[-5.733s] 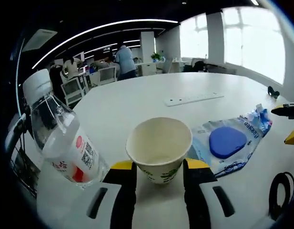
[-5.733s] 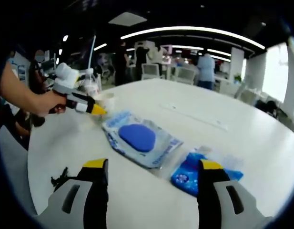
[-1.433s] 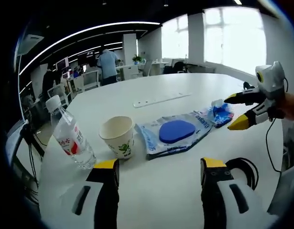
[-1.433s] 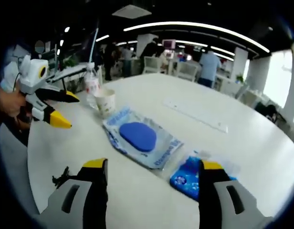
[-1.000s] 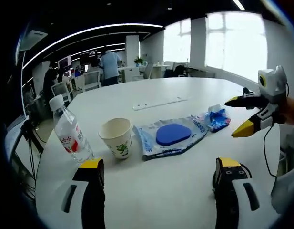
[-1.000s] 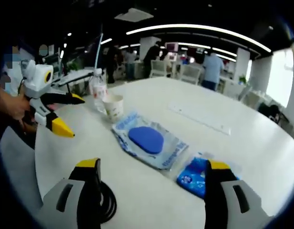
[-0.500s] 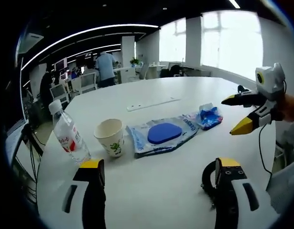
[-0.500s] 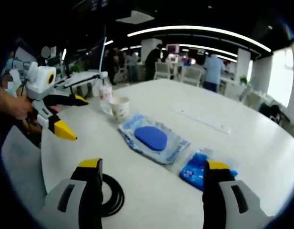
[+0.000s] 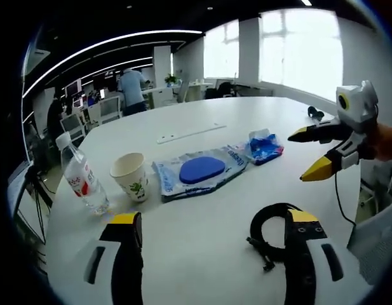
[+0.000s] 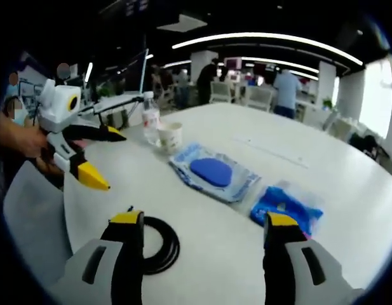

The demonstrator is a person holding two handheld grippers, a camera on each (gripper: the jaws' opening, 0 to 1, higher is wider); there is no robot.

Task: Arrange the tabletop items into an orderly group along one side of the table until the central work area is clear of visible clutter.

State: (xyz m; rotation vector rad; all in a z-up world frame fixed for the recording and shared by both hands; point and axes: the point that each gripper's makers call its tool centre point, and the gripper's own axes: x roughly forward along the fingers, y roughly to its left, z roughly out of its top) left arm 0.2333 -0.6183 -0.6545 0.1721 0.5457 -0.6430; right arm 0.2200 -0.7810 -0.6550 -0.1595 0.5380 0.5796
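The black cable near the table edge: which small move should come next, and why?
Probably lower the right gripper onto the coiled black cable. Bottle, cup, blue pad packet and blue wrapper already lie in a row; the cable lies apart, and both grippers are open and empty.

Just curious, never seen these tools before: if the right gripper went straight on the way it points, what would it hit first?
Probably bare table first; the right gripper is open, and further along lies the clear packet with the blue pad. Depth is hard to judge.
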